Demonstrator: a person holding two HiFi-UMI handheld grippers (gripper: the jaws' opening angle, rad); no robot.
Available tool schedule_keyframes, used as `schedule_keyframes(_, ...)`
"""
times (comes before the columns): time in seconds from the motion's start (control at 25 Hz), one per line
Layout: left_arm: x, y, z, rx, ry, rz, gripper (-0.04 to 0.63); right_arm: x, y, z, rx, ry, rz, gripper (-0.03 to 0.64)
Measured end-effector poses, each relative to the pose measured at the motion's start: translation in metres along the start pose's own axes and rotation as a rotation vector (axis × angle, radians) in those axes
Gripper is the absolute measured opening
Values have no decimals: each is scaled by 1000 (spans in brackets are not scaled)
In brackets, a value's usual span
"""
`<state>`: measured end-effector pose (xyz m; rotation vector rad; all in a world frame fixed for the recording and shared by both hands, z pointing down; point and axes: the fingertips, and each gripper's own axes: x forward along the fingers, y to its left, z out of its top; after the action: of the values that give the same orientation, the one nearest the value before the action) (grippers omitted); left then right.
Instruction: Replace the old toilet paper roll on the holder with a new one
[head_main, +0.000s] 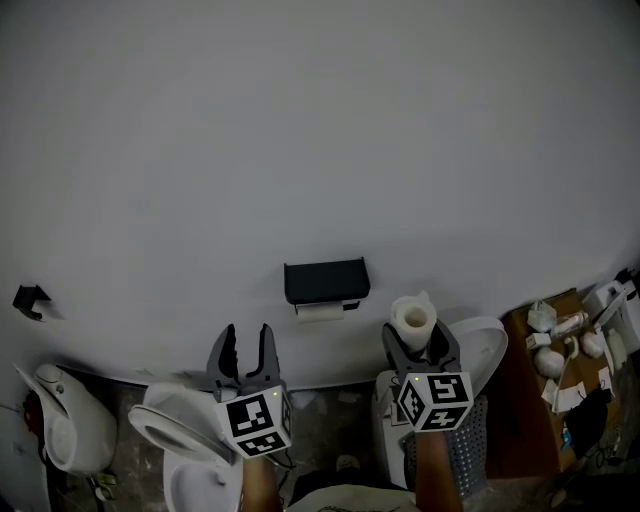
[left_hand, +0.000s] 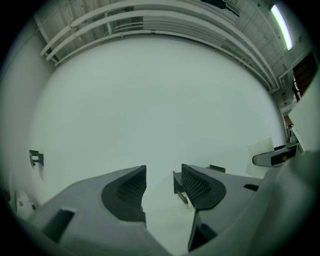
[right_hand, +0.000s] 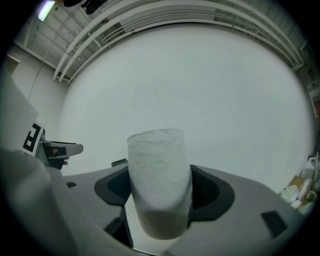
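New roll (right_hand: 159, 185): we see it upright, clamped in the right hand-held gripper (head_main: 415, 342).
Old roll (head_main: 320, 312): we find it under the black wall holder (head_main: 326, 280), left of the new one.
Left hand-held gripper (left_hand: 162, 182): jaws apart, empty, facing the white wall (head_main: 300, 150).

Three cams, all facing one white wall (head_main: 320, 150).
Head view high, behind left tongs (head_main: 247, 332) and right tongs (head_main: 415, 335); gripper views low, level along own tongs. Holder (head_main: 326, 281) shared by head and left gripper views; each gripper view catches the other tongs.
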<state>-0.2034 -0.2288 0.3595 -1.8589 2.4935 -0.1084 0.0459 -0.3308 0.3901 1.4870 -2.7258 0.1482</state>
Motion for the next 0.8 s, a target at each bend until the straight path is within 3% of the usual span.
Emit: schedule_keyframes(0.8,60,6,0,24,5,-91,202,46,3,4,13,5,-60,322)
